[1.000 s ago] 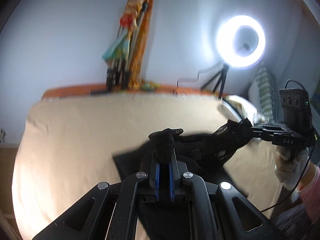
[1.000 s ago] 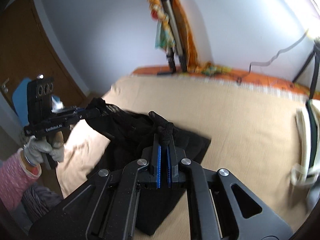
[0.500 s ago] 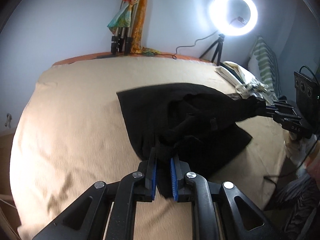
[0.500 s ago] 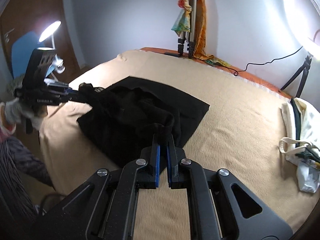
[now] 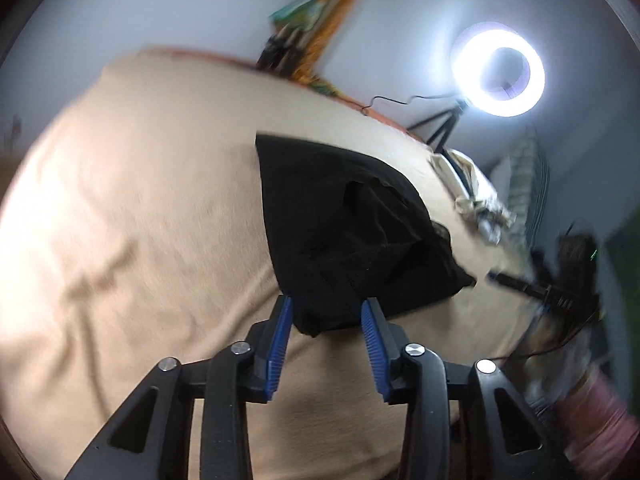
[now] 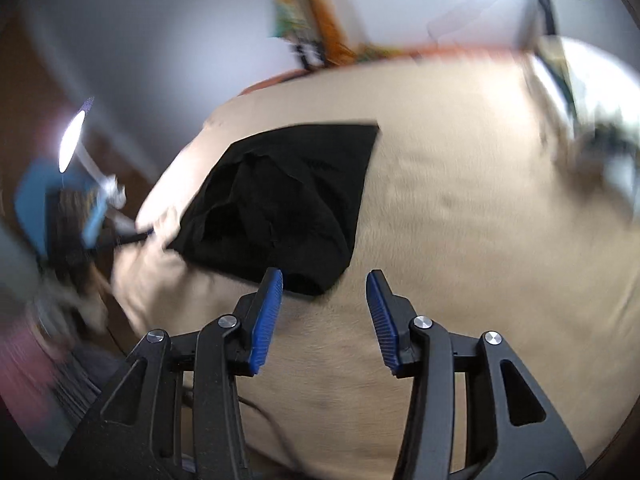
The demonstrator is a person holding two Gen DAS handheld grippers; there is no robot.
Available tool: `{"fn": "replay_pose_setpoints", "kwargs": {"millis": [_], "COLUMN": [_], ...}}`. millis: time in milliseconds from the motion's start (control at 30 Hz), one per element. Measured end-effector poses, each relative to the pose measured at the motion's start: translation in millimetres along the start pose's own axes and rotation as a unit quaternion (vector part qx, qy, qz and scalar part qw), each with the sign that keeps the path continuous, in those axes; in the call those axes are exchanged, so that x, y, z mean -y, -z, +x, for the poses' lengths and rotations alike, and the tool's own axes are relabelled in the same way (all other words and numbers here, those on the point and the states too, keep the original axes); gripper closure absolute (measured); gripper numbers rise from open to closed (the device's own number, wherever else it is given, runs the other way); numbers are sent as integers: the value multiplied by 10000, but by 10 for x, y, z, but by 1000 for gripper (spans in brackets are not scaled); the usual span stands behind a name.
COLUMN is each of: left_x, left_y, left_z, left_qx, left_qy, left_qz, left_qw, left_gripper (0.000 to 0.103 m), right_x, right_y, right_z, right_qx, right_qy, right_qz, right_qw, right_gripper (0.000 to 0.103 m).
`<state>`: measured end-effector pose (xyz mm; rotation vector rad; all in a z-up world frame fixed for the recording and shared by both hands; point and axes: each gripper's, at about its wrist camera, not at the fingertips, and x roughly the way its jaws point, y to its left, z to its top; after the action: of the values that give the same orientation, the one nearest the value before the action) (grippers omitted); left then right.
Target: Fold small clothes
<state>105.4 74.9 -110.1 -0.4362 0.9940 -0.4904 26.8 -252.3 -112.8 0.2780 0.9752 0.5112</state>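
On the tan blanket [image 5: 132, 216] lies the black garment [image 5: 344, 232], bunched and partly doubled over. My left gripper [image 5: 327, 334] has just been parting its jaws; the garment's near corner sits between the blue pads [image 5: 280, 340], not pinched. My right gripper [image 6: 323, 312] has also just been spreading, its left pad at the cloth's near corner, nothing held (both views blurred). Ring light [image 5: 498, 74] glows beyond the blanket's far edge.
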Motion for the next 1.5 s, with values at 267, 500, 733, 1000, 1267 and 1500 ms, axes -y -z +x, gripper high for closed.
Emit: {"fn": "replay_pose_setpoints", "kwargs": {"millis": [267,500,733,1000,1267,1500], "left_x": [-44,-92,-151,-164,-247,-213], "left_y": [-36,-70,-71,-2,66,-28], "left_z": [233,220,11,111,376,30], "left_qx": [-232,-258,-49,-145,-532,-152], "left_qy": [414,479,532,351,405,595], "left_qz": [-563,-513,-437,-614,-952,-737], "left_qw": [9973,9972,9976,9974,9932,9954], "left_gripper": [80,103,103,64,98,100], "right_x": [289,297,148,70,187,77], "right_y": [64,107,-2,131,150,-7], "right_z": [360,478,144,408,469,224], "right_qx": [-291,-450,-41,-407,-498,-265], "right_qy": [-591,-940,-1106,-958,-1081,-1185], "right_qz": [1429,1575,1188,1158,1619,1276], "right_qw": [9875,9820,9867,9878,9796,9844], "right_gripper": [57,95,98,97,67,95]}}
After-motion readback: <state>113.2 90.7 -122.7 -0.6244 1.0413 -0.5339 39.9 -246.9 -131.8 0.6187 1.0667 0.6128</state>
